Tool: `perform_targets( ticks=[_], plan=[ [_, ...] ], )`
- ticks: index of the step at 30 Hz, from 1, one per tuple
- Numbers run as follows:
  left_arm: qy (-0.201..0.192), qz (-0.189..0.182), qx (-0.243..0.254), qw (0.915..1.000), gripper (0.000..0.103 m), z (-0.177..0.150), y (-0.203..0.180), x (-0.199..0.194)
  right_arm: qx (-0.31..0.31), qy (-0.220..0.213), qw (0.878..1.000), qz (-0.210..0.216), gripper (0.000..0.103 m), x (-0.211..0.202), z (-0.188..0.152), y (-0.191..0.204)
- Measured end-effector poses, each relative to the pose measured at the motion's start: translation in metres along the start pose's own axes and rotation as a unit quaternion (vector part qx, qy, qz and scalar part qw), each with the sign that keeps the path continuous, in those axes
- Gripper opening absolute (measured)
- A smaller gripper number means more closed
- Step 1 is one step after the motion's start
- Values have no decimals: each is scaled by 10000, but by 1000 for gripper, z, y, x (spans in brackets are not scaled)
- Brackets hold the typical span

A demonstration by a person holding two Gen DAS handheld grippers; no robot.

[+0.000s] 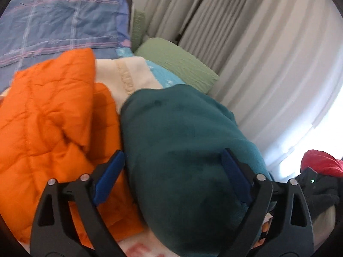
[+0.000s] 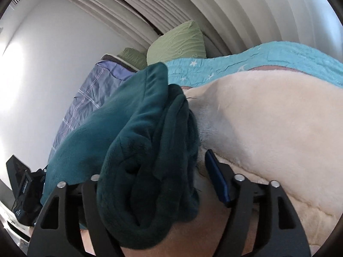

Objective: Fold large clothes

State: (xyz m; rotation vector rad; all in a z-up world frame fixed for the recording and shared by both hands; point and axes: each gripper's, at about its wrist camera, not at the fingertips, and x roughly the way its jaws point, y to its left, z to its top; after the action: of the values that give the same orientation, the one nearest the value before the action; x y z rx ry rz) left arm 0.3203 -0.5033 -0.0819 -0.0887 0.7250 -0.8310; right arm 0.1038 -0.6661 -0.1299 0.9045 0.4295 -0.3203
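Observation:
A dark teal fleece garment [image 1: 184, 150] lies bunched on the bed. In the left wrist view it fills the space between the spread blue pads of my left gripper [image 1: 173, 175], whose jaws stand wide apart around it. In the right wrist view the same teal garment [image 2: 150, 141] hangs in thick folds in front of my right gripper [image 2: 163, 171]. It covers the left finger; the right blue pad [image 2: 216, 177] stands clear of the cloth, so the jaws are apart.
An orange quilted cover [image 1: 53, 117], a cream fleece blanket [image 2: 268, 117], a turquoise star quilt [image 2: 235, 62], a blue plaid duvet [image 1: 64, 21] and green pillows [image 1: 182, 62] lie on the bed. Curtains [image 1: 246, 42] hang behind. A red cloth [image 1: 321, 162] is at right.

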Motion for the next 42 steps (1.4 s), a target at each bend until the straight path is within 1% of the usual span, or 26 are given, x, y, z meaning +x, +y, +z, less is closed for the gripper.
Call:
perform_targets(
  ticks=[2, 3, 4, 5, 6, 8, 11, 13, 14, 16, 18, 20, 22, 25, 28, 31, 34, 39, 42],
  plan=[
    [-97, 190, 140, 9997, 93, -2, -6, -14, 53, -48, 9999, -104, 81, -11, -1, -1],
    [-138, 238, 205, 9994, 94, -3, -9, -20, 150, -82, 9998, -88, 81, -24, -1, -2],
    [-187, 298, 305, 9989, 96, -3, -12, -29, 225, -94, 9997, -54, 82, -25, -2, 0],
    [-212, 345, 383, 9984, 97, -14, -17, -46, 316, -102, 9994, 6, 82, -30, -1, 2],
    [-239, 395, 440, 9980, 98, -16, -18, -52, 395, -117, 9991, 91, 82, -43, -4, 2],
    [-258, 434, 538, 9973, 99, -19, -21, -66, 350, -155, 9992, 97, 82, -65, -9, 9],
    [-235, 404, 561, 9973, 100, -24, -25, -88, -46, -319, 9995, 76, 82, -105, -22, 28],
    [-276, 362, 564, 9974, 101, -32, -28, -103, -399, -450, 9981, -107, 82, -129, -32, 45],
    [-325, 330, 592, 9972, 101, -41, -33, -118, -586, -499, 9968, -222, 82, -140, -39, 51],
    [-436, 365, 662, 9962, 101, -50, -34, -136, -1079, -649, 9905, -548, 84, -166, -59, 72],
    [-605, 443, 802, 9940, 101, -66, -37, -164, -1460, -869, 9825, -760, 89, -188, -79, 90],
    [-789, 517, 911, 9914, 101, -82, -38, -192, -1782, -1094, 9737, -904, 91, -208, -100, 104],
    [-967, 489, 960, 9895, 101, -97, -37, -217, -2050, -1266, 9647, -1062, 92, -229, -123, 122],
    [-1079, 396, 1136, 9869, 101, -124, -37, -253, -2133, -1268, 9632, -1033, 92, -247, -143, 136],
    [-1135, 488, 1354, 9831, 101, -151, -42, -287, -2255, -1208, 9602, -1121, 92, -258, -160, 151],
    [-1251, 500, 1377, 9813, 101, -170, -42, -316, -2453, -1184, 9562, -1072, 92, -271, -180, 167],
    [-1352, 594, 1386, 9793, 101, -189, -40, -346, -2559, -1233, 9533, -1029, 92, -286, -196, 178],
    [-1410, 792, 1383, 9771, 101, -216, -32, -391, -2780, -1368, 9437, -1159, 92, -304, -225, 195],
    [-1440, 945, 1429, 9746, 101, -227, -28, -410, -2814, -1316, 9431, -1187, 92, -308, -238, 199]
  ],
)
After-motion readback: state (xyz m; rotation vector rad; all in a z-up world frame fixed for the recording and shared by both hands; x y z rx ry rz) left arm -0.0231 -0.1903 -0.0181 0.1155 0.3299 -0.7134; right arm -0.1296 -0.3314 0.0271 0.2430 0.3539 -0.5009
